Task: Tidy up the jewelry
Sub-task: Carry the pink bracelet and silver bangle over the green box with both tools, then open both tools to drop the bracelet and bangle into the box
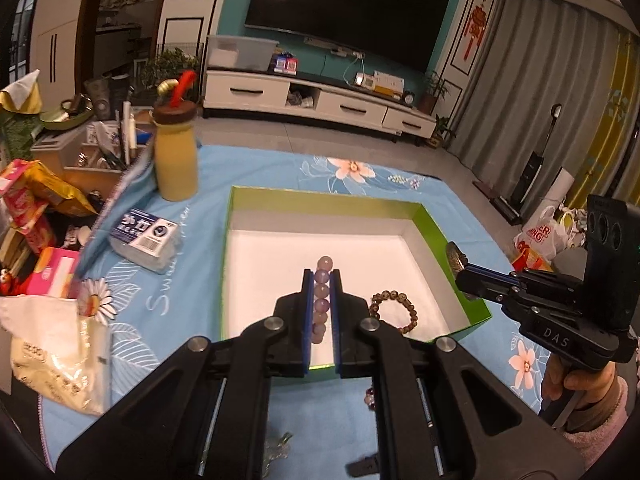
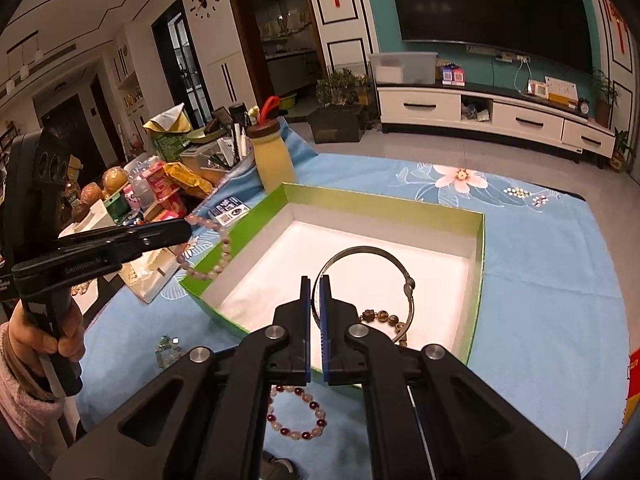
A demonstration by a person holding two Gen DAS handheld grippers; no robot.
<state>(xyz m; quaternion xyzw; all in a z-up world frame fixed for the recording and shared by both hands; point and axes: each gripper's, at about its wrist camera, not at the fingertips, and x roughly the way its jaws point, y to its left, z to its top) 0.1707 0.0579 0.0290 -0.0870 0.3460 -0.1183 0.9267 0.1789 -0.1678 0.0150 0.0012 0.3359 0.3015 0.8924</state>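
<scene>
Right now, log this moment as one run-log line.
left tongs: shut on pale purple bead bracelet | right tongs: shut on metal bangle | green box: holds brown bead bracelet

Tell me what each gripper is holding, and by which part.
The left gripper pinches a pale purple bead bracelet across its bead strand; the rest hangs below. The right gripper clamps a thin metal bangle by the near side of its hoop.

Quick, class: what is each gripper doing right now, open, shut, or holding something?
Left gripper: shut on the pale purple bead bracelet.
Right gripper: shut on the thin metal bangle, over the green box.
</scene>
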